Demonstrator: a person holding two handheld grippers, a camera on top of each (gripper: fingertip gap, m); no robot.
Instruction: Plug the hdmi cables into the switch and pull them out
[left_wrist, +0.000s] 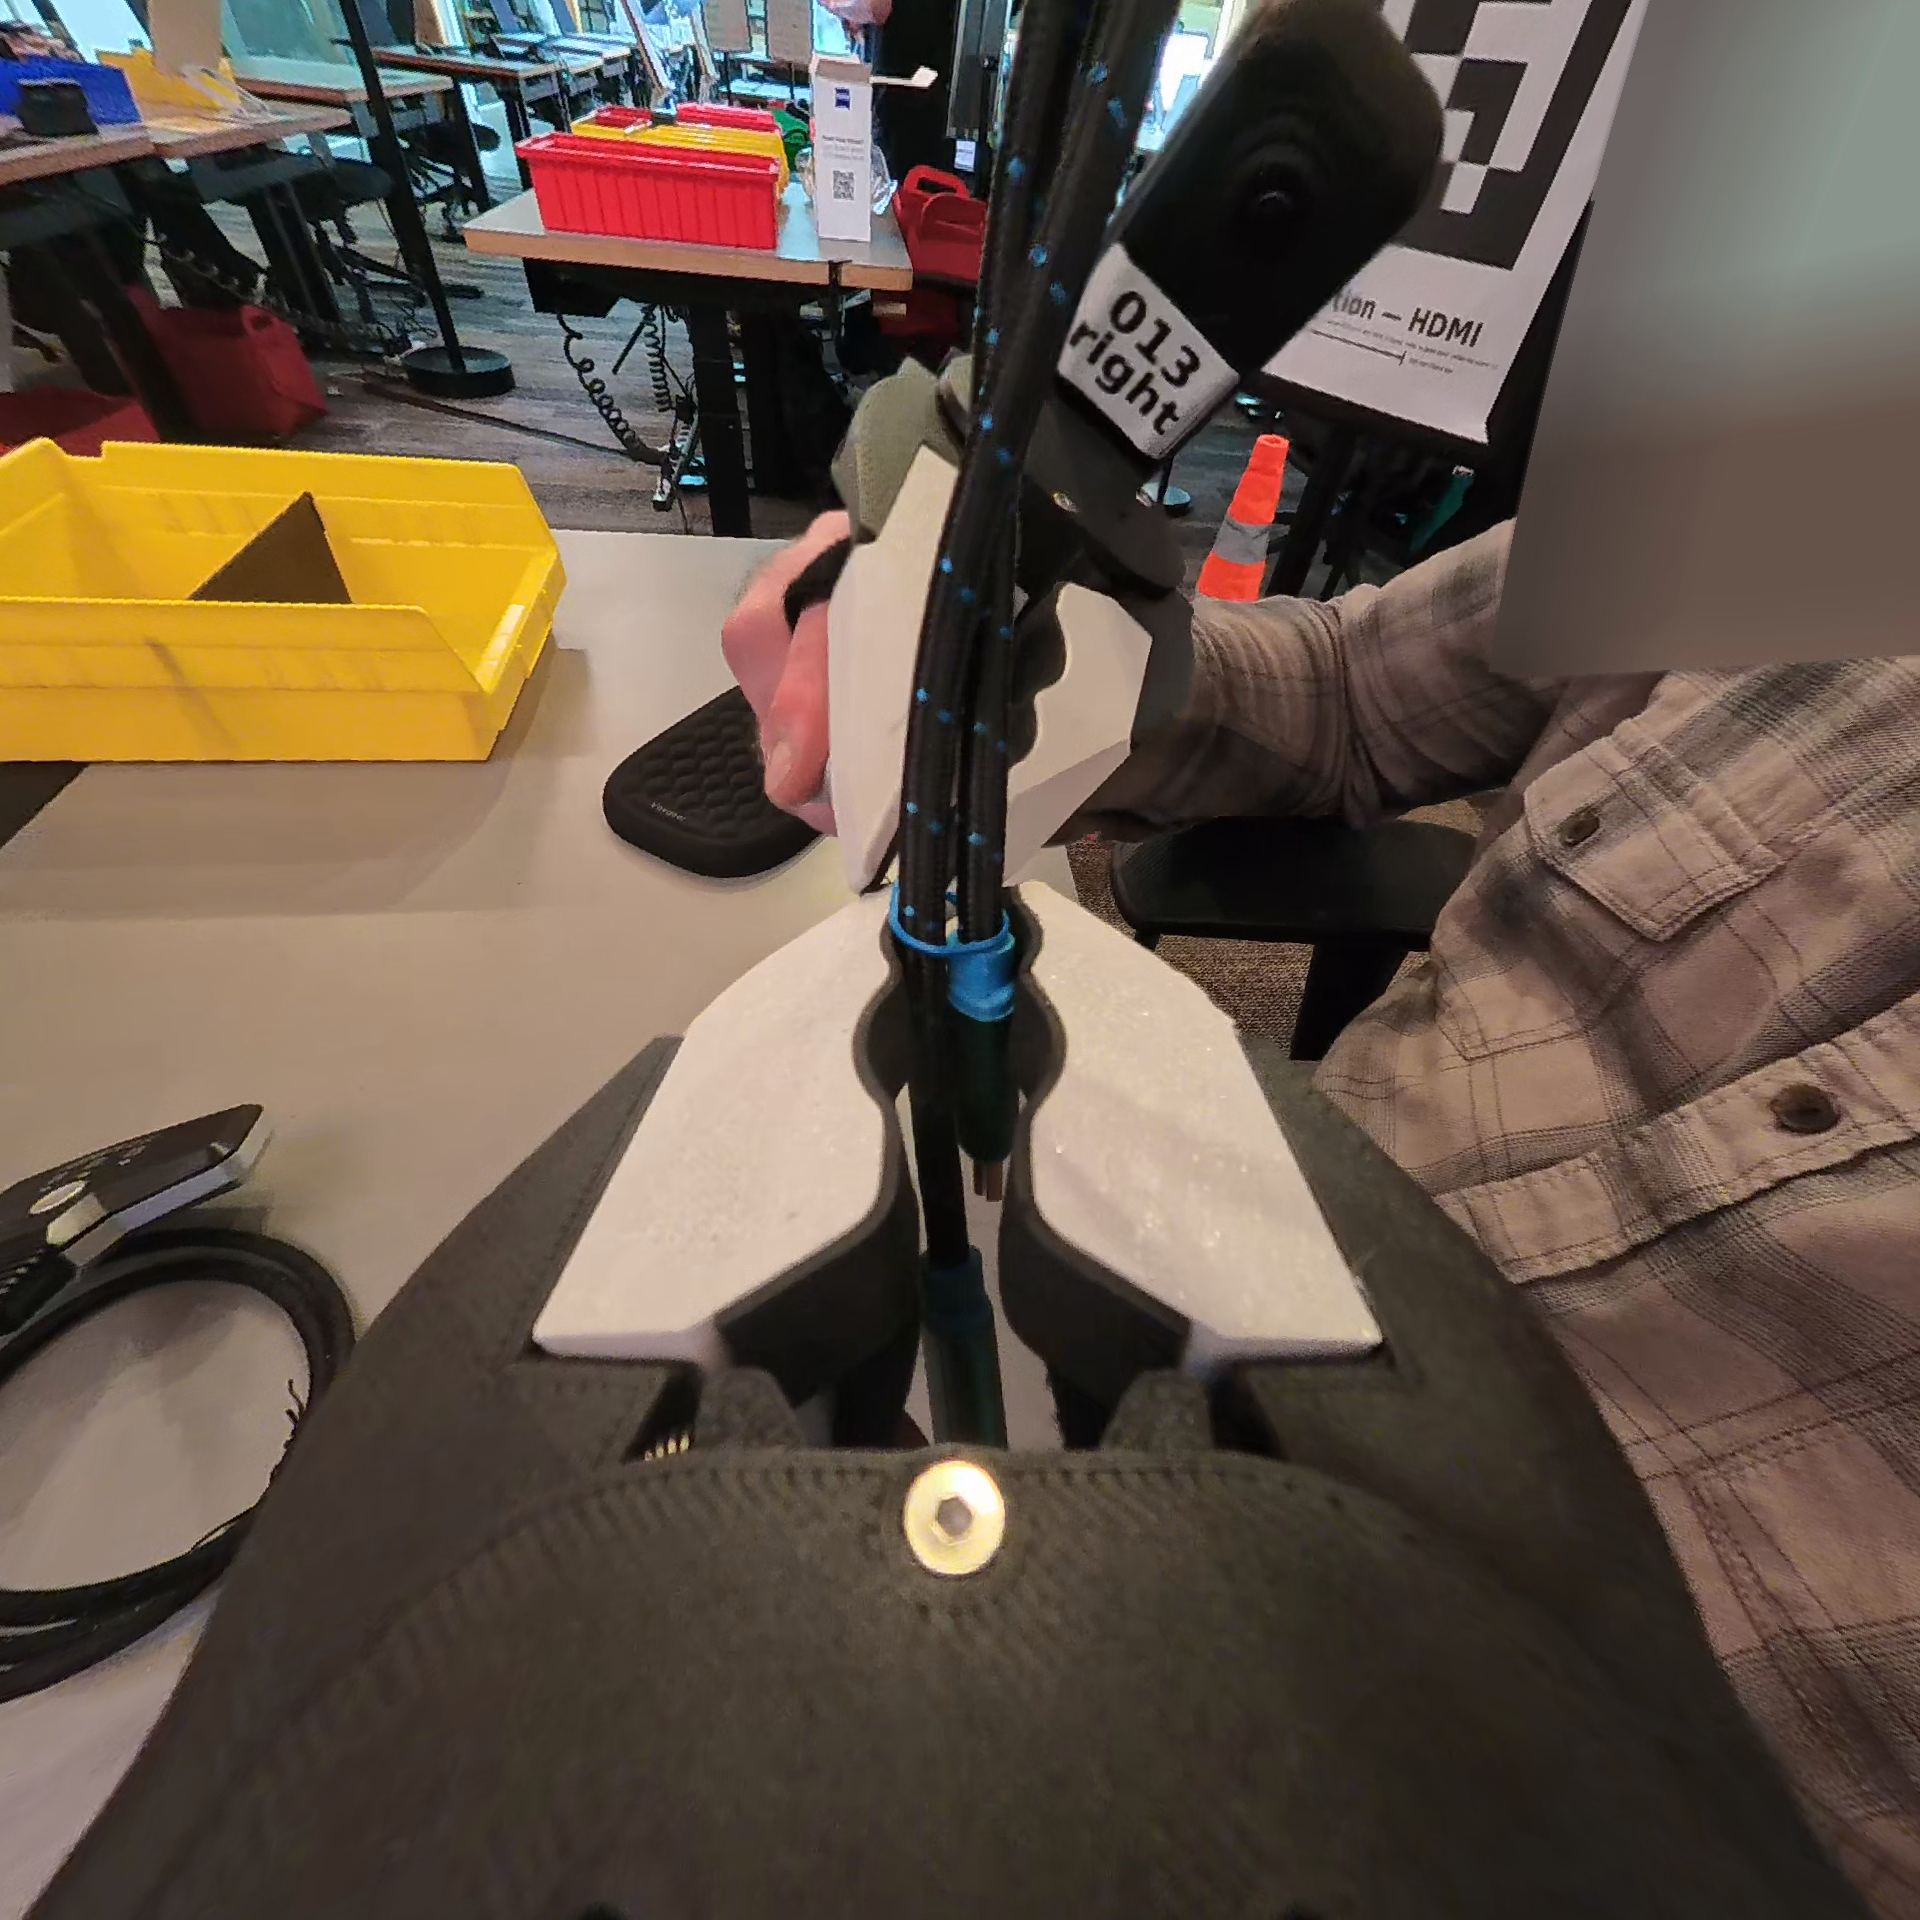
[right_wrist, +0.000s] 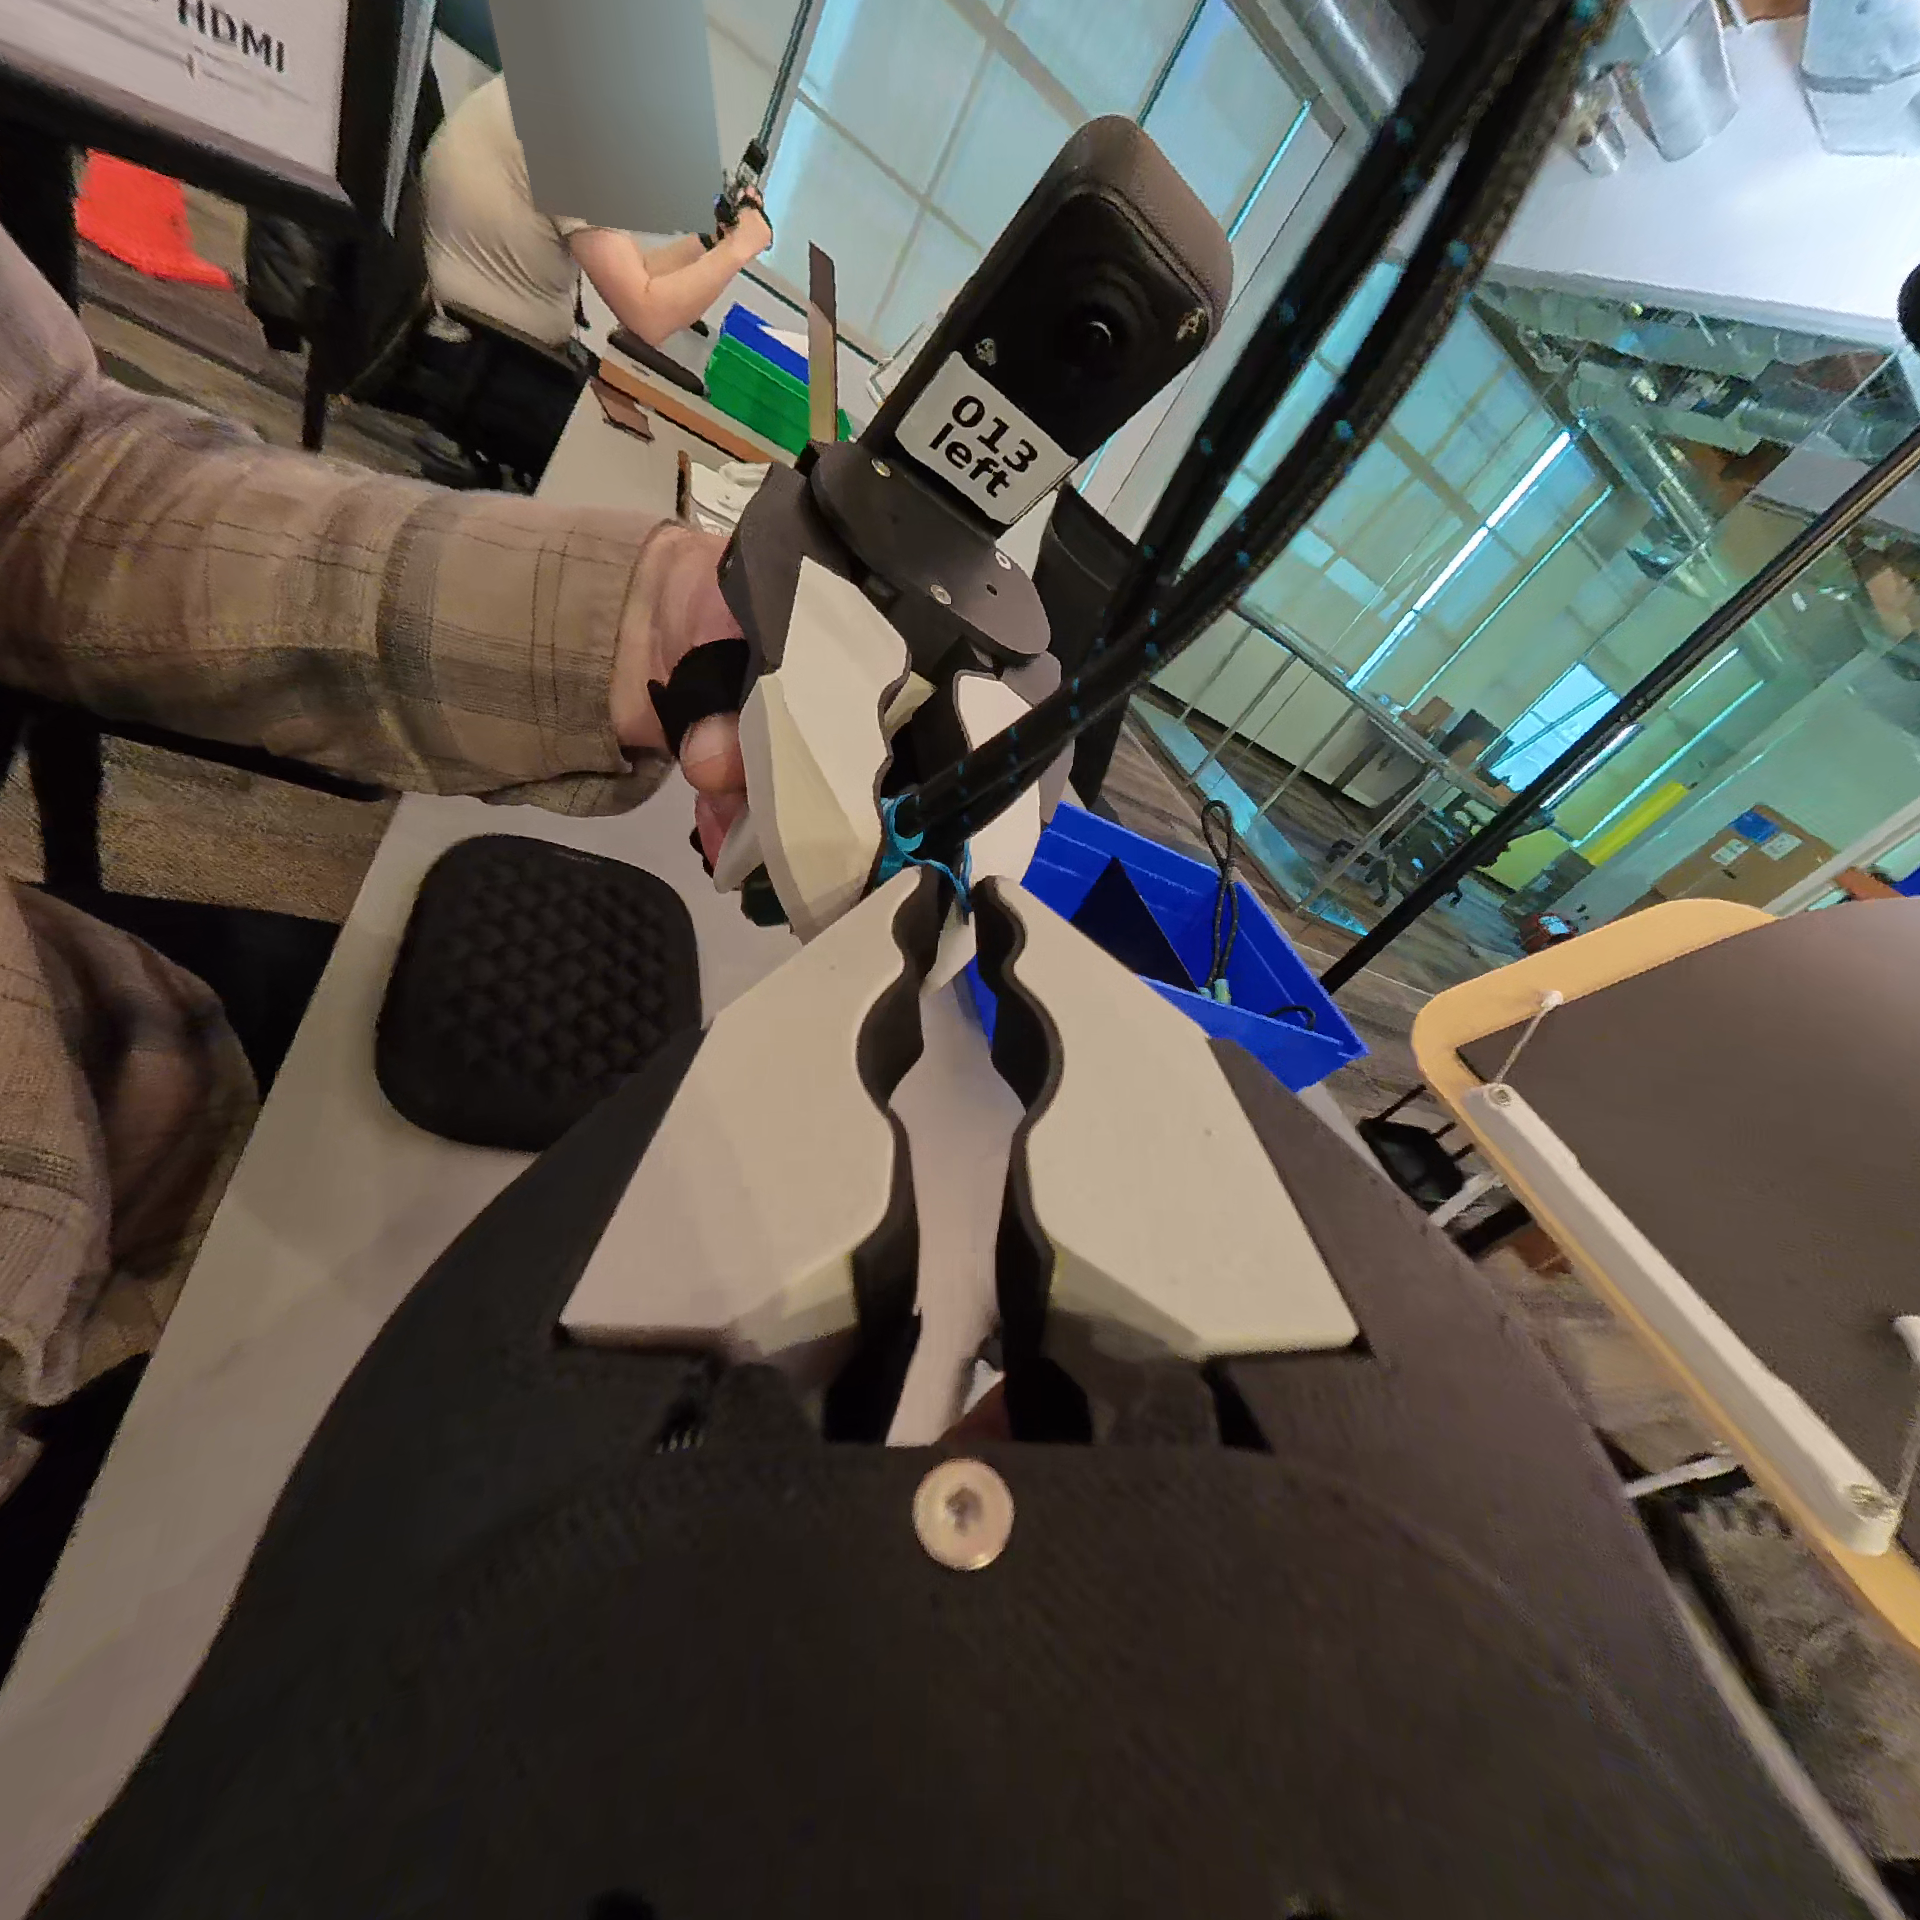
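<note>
Left gripper (left_wrist: 958, 1039) jaws nearly closed around hdmi cables (left_wrist: 951, 727), bundle lifted off bench (left_wrist: 312, 935).
Right gripper (right_wrist: 951, 904) beside bundle: jaws narrowly apart, gripping nothing. Switch (left_wrist: 114, 1195) left of bundle, unplugged. Next, probably: free blue tie (left_wrist: 971, 961), isolate one plug.

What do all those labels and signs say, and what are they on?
I won't quote writing; these bear it:
White label on the black camera, left wrist view.
White label on the black camera, right wrist view.
White sign with black squares, background.
White box on a far table: too small.
</note>
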